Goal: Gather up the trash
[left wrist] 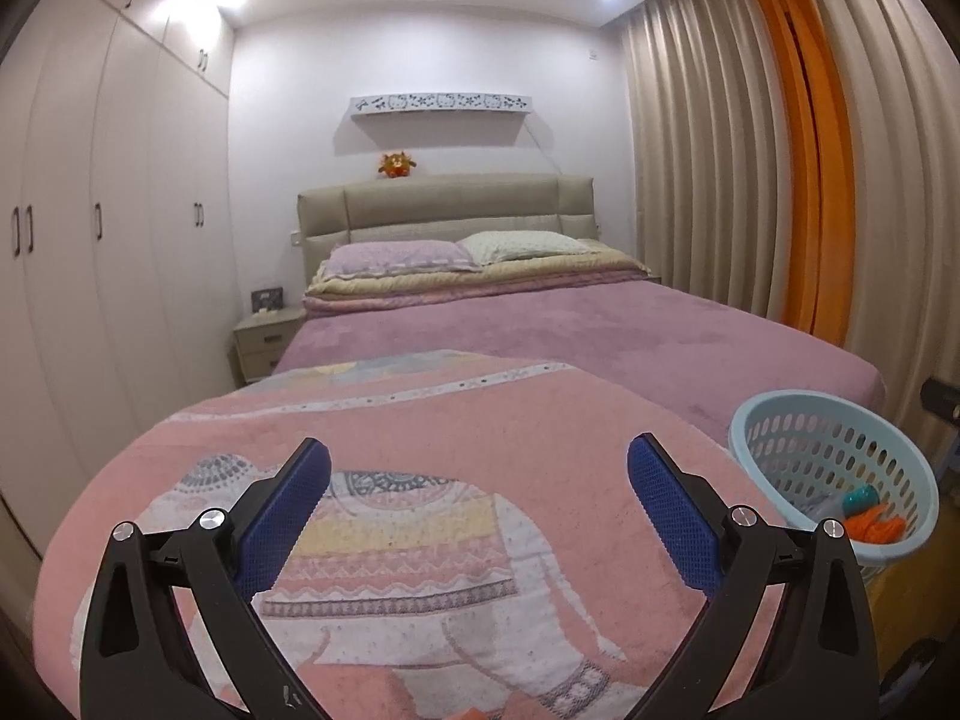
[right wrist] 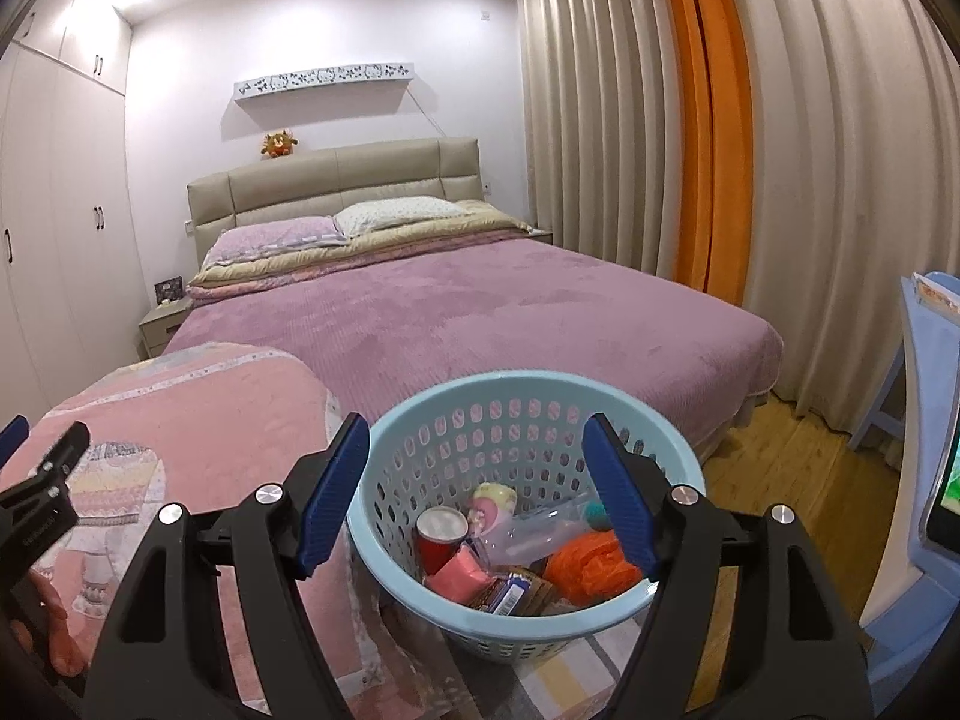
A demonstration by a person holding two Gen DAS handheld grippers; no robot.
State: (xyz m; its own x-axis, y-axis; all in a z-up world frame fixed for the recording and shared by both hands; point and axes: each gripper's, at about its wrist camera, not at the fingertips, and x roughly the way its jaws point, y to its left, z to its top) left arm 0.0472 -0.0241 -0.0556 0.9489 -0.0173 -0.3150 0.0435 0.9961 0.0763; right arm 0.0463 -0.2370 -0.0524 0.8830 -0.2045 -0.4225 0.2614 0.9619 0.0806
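A light blue perforated basket [right wrist: 420, 420] stands to the right of a pink elephant-print cloth [right wrist: 198, 420]. It holds a red can [right wrist: 438, 540], a pink packet [right wrist: 459, 579], a clear plastic bottle [right wrist: 528, 540], an orange bag [right wrist: 591, 564] and a dark wrapper [right wrist: 510, 591]. My right gripper [right wrist: 477, 492] is open and empty above the basket. My left gripper [left wrist: 480, 510] is open and empty over the pink cloth [left wrist: 420, 420]. The basket [left wrist: 780, 420] shows at the right of the left wrist view.
A bed with a purple cover [right wrist: 480, 312] lies behind. White wardrobes [left wrist: 90, 240] stand left, a nightstand [left wrist: 264, 342] by the headboard. Beige and orange curtains [right wrist: 708, 120] hang right. A blue chair [right wrist: 924, 360] stands on the wooden floor [right wrist: 798, 462].
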